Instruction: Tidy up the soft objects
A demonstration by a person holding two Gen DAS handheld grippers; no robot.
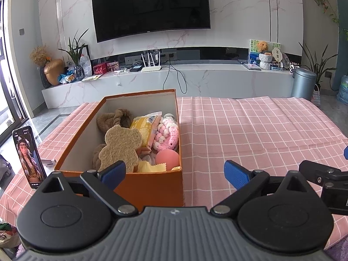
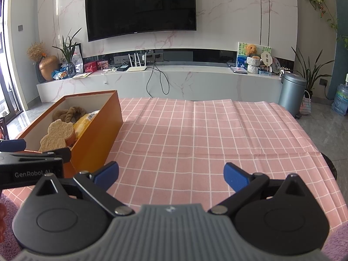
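Apparently done packing: soft things — bear-shaped sponge (image 1: pixel 119 148), pink ball (image 1: pixel 167 157), pink knit toy (image 1: pixel 166 133) — all inside orange box (image 1: pixel 152 187) on checked cloth (image 2: pixel 195 134); both left gripper (image 1: pixel 175 171) and right gripper (image 2: pixel 171 173) spread wide, holding nothing. Best to lift clear without nudging box. Only left view into box bottom, ball hidden from right

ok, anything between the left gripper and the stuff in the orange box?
Nothing visible. The left gripper is open, low in front of the orange box; only the near wall stands between. From above, the bear-shaped sponge on top is unobstructed.
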